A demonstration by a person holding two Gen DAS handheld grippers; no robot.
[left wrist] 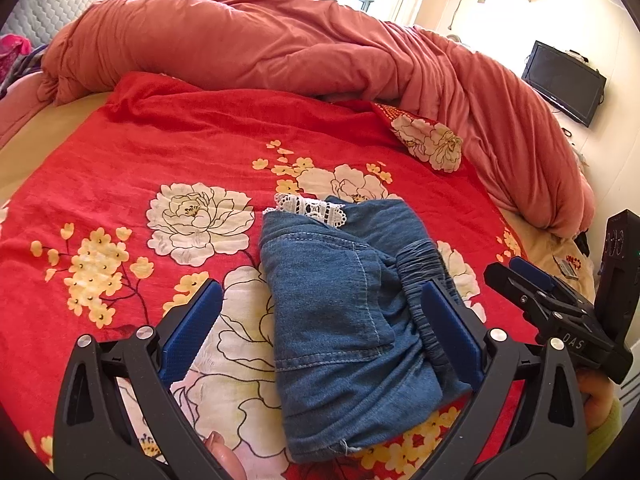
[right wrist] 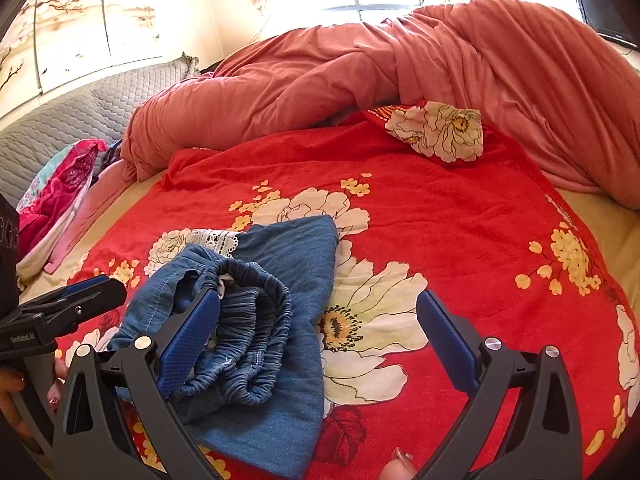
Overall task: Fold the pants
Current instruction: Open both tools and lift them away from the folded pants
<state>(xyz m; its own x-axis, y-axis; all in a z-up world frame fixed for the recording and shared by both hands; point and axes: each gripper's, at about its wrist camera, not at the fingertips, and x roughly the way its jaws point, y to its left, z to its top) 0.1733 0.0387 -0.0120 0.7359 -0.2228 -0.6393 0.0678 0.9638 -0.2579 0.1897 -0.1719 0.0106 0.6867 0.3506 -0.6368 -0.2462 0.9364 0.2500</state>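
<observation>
our pants [left wrist: 344, 312] lie folded small on the red floral blanket [left wrist: 160, 152] — both the left gripper [left wrist: 320, 328] and right gripper [right wrist: 320, 336] spread, holding nothing — we'd flatten the bunched waistband gently, judging it nearly done.

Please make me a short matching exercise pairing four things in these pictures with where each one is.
Things:
1. pants
2. quilt
3. white lace trim
4. monitor

Places:
A. bunched along the far side of the bed
B. at the folded bundle's far end
C. by the wall to the right
D. folded on the red floral sheet

Pairs: 1-D, 2-A, 3-B, 4-C
</observation>
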